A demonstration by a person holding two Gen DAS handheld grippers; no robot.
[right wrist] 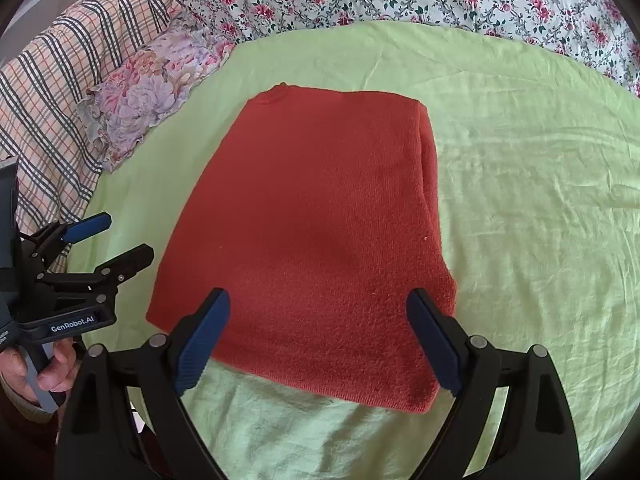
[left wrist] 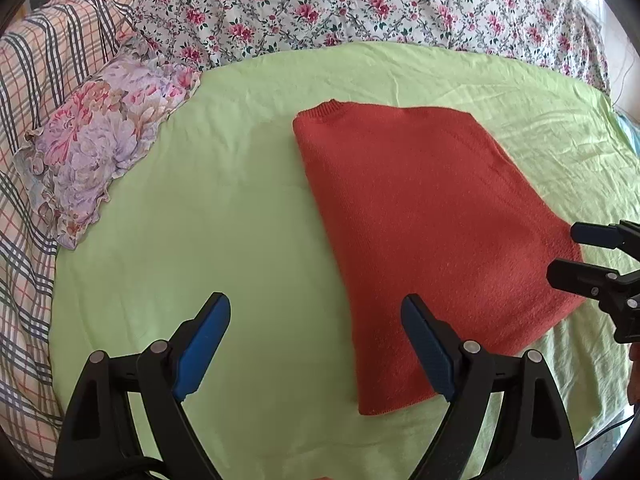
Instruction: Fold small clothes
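Sweater [right wrist: 312, 240], rust-red knit, lies on the green sheet [right wrist: 520, 200] spread over the bed, already doubled into a thick oblong with its ribbed collar at the far end and its hem toward the person. On its right side the layers stack up with a visible seam between them, so I judge the sleeves and sides are tucked in and one more fold, hem up to collar, would finish it.

Both tools hang just above the near end, which fits that reading. The right gripper [right wrist: 318, 340] has its blue-padded fingers spread wide over the hem, holding nothing. The left gripper [left wrist: 316, 344] is likewise gaping and empty, off the sweater's left edge, with one finger over bare sheet and the other over the knit. From the right camera the left tool shows at the side with a hand [right wrist: 44, 368] around its handle, clear of the cloth.

Around the work, a flowered pillow [left wrist: 104, 144] with a frilled border sits well to the left of the sweater, a plaid blanket [left wrist: 28, 160] lies beyond it, and a rose-print quilt [left wrist: 360, 4] runs along the far edge of the sheet. None of these touches the sweater, and nothing blocks the hem. The sheet is wrinkled to the right, which might drag a little if the knit is slid rather than lifted.
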